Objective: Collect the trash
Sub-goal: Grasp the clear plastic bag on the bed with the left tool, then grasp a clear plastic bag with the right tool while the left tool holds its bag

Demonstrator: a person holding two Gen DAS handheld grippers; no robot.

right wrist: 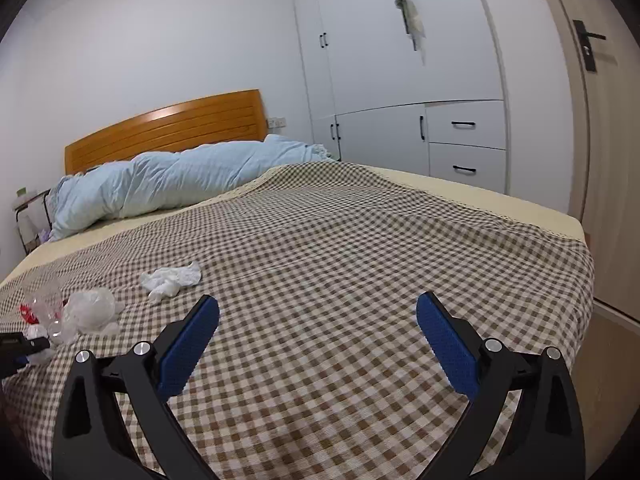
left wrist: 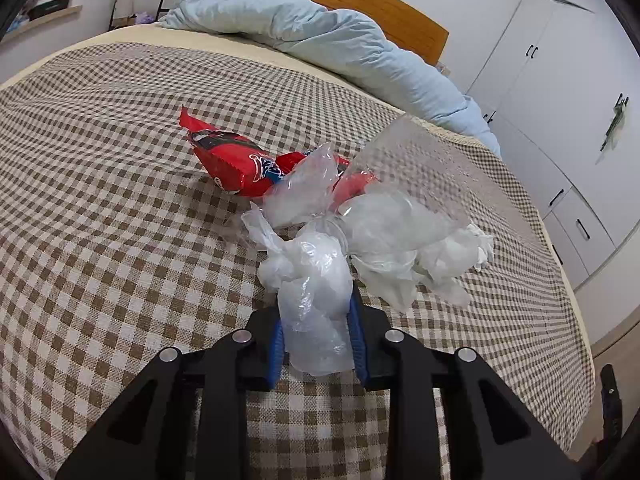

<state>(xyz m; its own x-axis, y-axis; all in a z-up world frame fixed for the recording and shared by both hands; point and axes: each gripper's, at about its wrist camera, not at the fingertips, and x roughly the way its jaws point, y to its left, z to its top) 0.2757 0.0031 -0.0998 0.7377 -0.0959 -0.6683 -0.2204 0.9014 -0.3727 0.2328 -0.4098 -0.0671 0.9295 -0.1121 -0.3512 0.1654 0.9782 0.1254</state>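
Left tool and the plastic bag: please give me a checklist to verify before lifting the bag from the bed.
1. Crumpled plastic bag sits between the left tool's blue pads: ok.
2. Pads press firmly on it: cannot tell; they look in contact.
3. Bag free from the clear cup and red wrapper: not ok, they touch or overlap it.
4. Checkered bedspread not pinched: ok.
5. Right tool open and empty: ok.
6. White tissue still to collect: ok.

The clear plastic bag (left wrist: 316, 312) covers the left tool's (left wrist: 318, 336) blue pads; the red wrapper's (left wrist: 236, 164) right end hides behind crumpled plastic.
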